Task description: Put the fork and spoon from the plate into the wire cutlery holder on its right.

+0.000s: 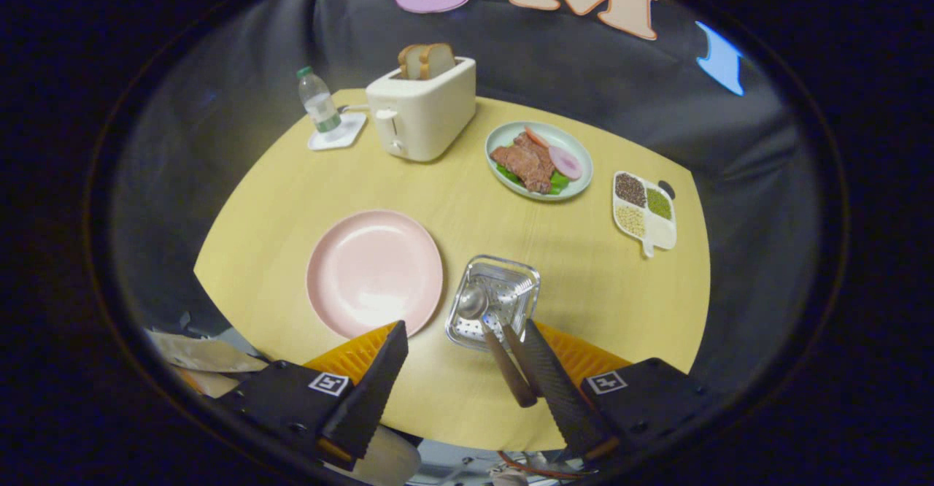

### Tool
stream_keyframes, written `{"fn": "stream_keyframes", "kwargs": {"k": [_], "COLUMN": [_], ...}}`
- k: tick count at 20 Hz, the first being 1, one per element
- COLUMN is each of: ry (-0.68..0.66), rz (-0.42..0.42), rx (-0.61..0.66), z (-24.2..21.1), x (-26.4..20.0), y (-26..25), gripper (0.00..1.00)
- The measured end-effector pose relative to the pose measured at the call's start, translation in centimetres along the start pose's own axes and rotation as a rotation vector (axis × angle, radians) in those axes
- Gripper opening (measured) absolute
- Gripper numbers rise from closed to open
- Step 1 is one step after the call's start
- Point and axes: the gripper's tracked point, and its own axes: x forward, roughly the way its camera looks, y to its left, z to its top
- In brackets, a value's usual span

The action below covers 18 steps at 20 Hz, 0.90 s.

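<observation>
The pink plate [374, 271] lies bare on the yellow table, just beyond my left finger. To its right stands the metal cutlery holder [511, 282], just ahead of my fingers. The spoon [474, 302] rests with its bowl inside the holder, and its brown handle slants out toward me. A second brown handle, the fork's [519, 355], lies beside it; the fork's head is hidden in the holder. Both handles sit close against the inner side of my right finger [554, 384]. My gripper [463, 329] is open, its fingers wide apart, and the left finger touches nothing.
Beyond the plate stand a cream toaster [422, 110] holding bread slices and a small water bottle [319, 103] on a white coaster. A green plate of food [576, 183] and a divided dish of grains [660, 234] lie at the far right. The table's front edge runs under my fingers.
</observation>
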Motion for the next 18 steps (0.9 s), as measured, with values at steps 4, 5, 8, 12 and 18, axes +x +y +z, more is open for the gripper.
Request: {"fn": "stream_keyframes", "kwargs": {"k": [4,5,8,12,18], "ry": [-0.202,-0.257,-0.434,-0.654,-0.887], "rz": [-0.022,-0.033,-0.064,-0.106,-0.163], "rx": [0.066,0.074,0.102,0.161,0.213], "z": [1.4,1.8,3.3,5.3,7.5], "x": [-1.9,-2.3,-4.5,-7.5,-11.8], "y": [2.1,2.6,4.0,5.1,5.0], "gripper": [1.0,1.0,1.0,1.0,1.0]}}
